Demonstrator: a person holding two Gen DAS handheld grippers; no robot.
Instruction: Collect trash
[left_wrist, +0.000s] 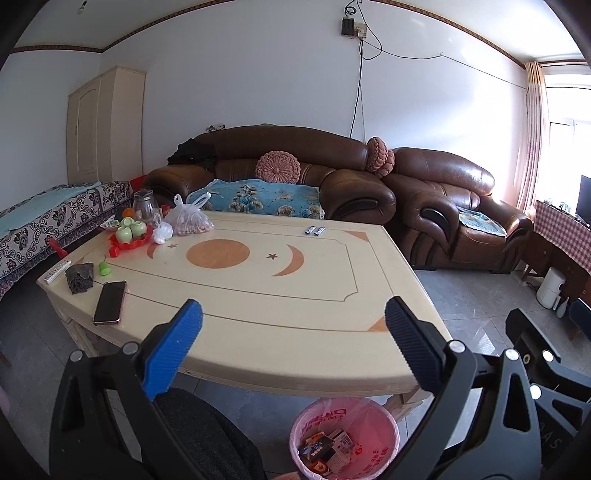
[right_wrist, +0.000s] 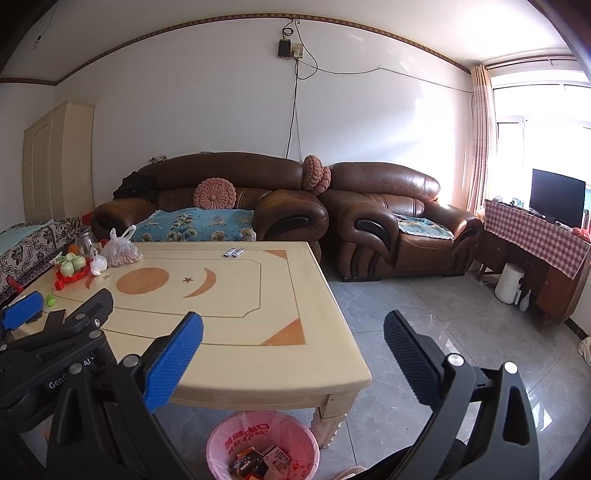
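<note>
Likely remaining trash: two small flat wrappers (left_wrist: 314, 230) side by side near the far edge of the tabletop (left_wrist: 258, 317), in front of the sofa, well apart from both tongs; too small to read. Judgement: light, thin, a bit slick foil, so they lie flat and hard to pinch from above; better to nip one short end at the edge, or slide toward the tabletop rim first. Dark crumpled wad (left_wrist: 79, 277) at the left corner may also be trash; looks soft, crushable, easy to grab across the middle. It sits between a remote (left_wrist: 57, 271) and a phone (left_wrist: 109, 302), green cap (left_wrist: 104, 267) just beside. Pink-lined trash bin (left_wrist: 345, 439) on the floor below the near edge already holds small cartons. Left tongs (left_wrist: 293, 325) wide open, empty, over the near edge. Right tongs (right_wrist: 293, 334) also wide open, holding nothing, over the tabletop's right corner. Red tray with green cups (left_wrist: 129, 230) and bag of nuts (left_wrist: 190, 219) at far left, probably not trash.
</note>
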